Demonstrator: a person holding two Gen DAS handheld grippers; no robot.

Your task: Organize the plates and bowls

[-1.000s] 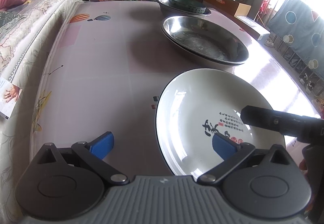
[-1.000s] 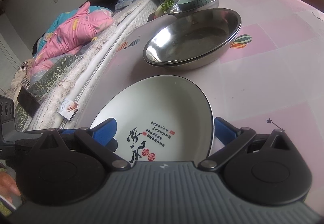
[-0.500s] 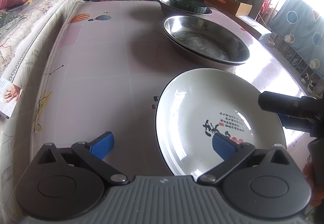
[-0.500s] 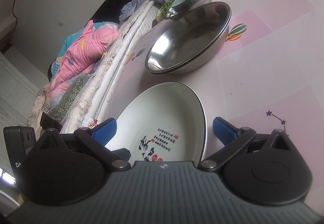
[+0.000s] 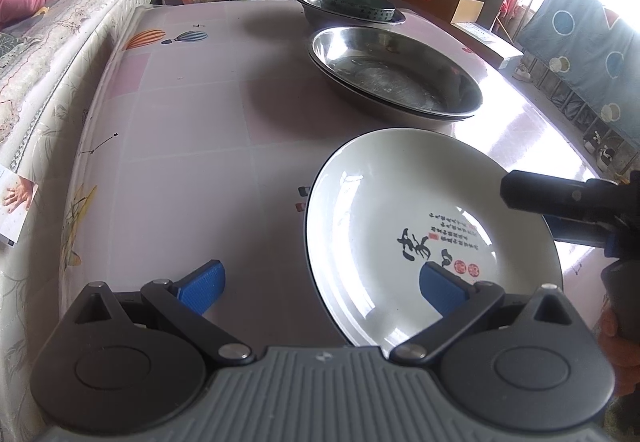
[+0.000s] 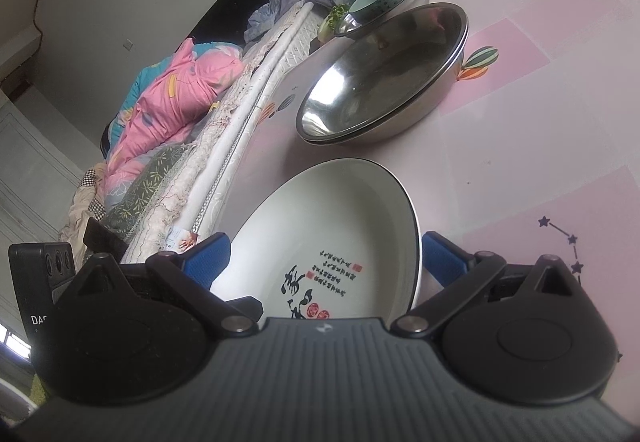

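Two tools sit low at the near edge of the pink desk (image 5: 180, 114), both with fingers spread wide and pinching nothing: the left tool (image 5: 322, 284) has one blue pad over bare desk and the other over the white plate (image 5: 400, 202), while the right tool (image 6: 324, 258) straddles that plate's near rim. Beyond the plate, to the far right, rest stacked steel basins (image 5: 394, 74), then a green bowl (image 5: 358, 4) nested in another steel bowl.
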